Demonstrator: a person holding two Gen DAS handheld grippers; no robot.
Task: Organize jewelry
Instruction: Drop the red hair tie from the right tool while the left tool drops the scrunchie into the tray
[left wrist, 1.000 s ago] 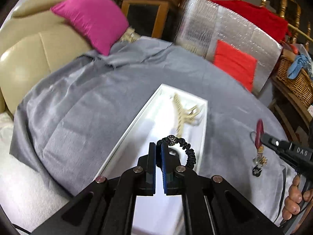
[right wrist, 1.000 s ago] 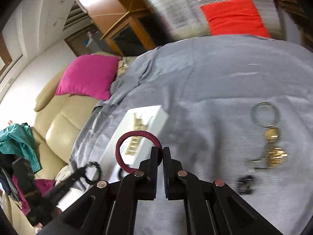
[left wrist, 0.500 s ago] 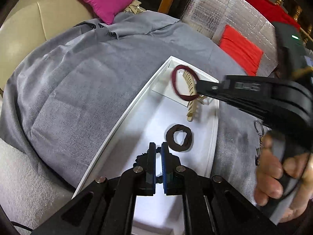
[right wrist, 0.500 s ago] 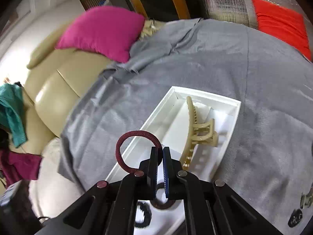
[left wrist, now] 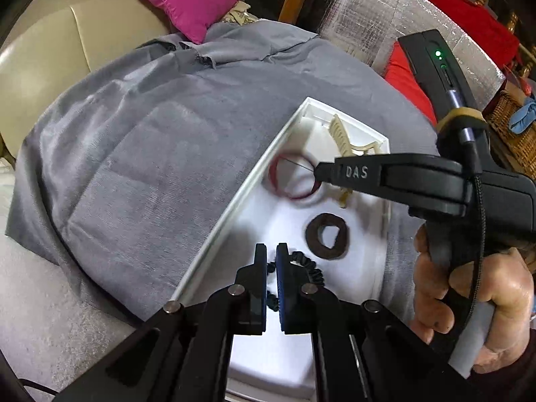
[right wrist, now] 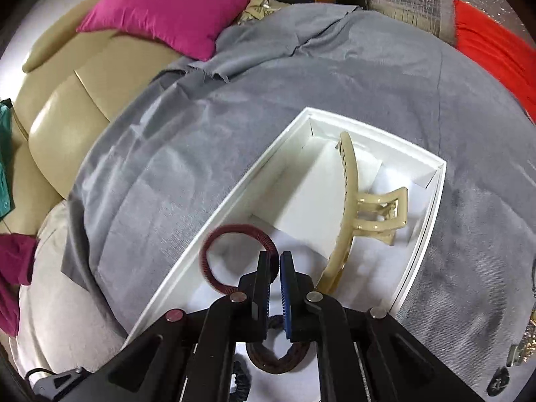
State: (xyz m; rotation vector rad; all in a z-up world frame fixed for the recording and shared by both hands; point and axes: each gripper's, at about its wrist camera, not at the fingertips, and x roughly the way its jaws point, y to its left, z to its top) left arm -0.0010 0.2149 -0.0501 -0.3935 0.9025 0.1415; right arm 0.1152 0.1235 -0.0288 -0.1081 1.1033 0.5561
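Left wrist view: left gripper (left wrist: 272, 261) pinches a black coiled band (left wrist: 310, 268) low over the white tray (left wrist: 234, 207), ready to drop beside the brown scrunchie (left wrist: 328, 236); open floor ahead.

Right wrist view: right gripper (right wrist: 275, 268) seemingly still nips the red band (right wrist: 214, 264) inside the near wall, clear of the hair claw (right wrist: 351, 207).

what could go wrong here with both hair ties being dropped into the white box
1. The dark red ring hair tie hangs beside the white box's left wall; released here, it might land on the rim or roll onto the grey cloth.
2. The right gripper sits close to the beige claw hair clip and could knock it.
3. The black coiled hair tie could snag in the left gripper.
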